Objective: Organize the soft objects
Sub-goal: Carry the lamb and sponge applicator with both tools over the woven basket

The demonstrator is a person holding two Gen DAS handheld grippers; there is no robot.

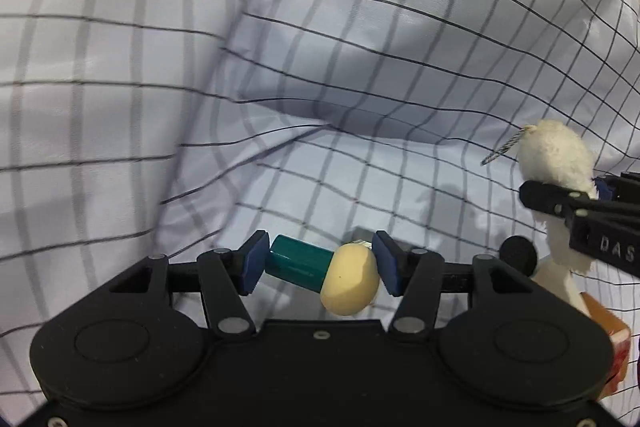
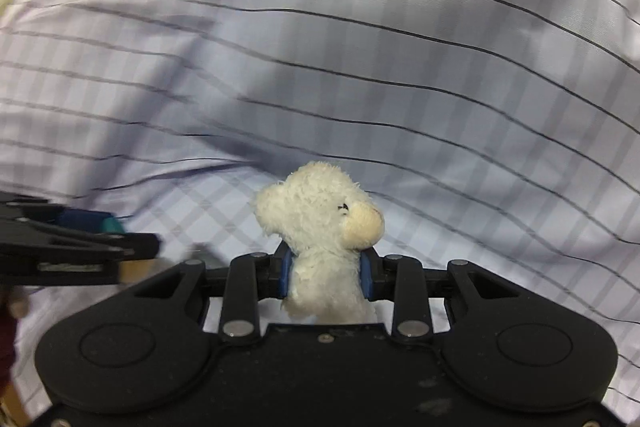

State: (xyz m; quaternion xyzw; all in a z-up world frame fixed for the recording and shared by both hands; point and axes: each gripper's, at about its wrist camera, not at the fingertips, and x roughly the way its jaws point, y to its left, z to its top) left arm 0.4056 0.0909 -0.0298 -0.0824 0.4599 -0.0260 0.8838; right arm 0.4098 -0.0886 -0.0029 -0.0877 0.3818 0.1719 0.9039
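- Two hand-held grippers hang over a rumpled white bedsheet with a dark grid check (image 1: 360,75), each clamped on a soft toy.
- The left hand-held gripper (image 1: 320,269) pinches a small toy with a teal cylindrical body and a cream rounded cap (image 1: 324,273) between its blue pads; something silvery behind the cap is too hidden to identify.
- The right hand-held gripper (image 2: 326,277) is closed on the body of a fluffy white teddy bear with a cream muzzle (image 2: 320,219), whose lower half is concealed by the black housing.
- Only the white letters "DAS" can be read on the right unit, cut off at the frame edge.
- An orange object (image 1: 608,339) at the right margin is mostly cropped; motion blur smears the sheet.
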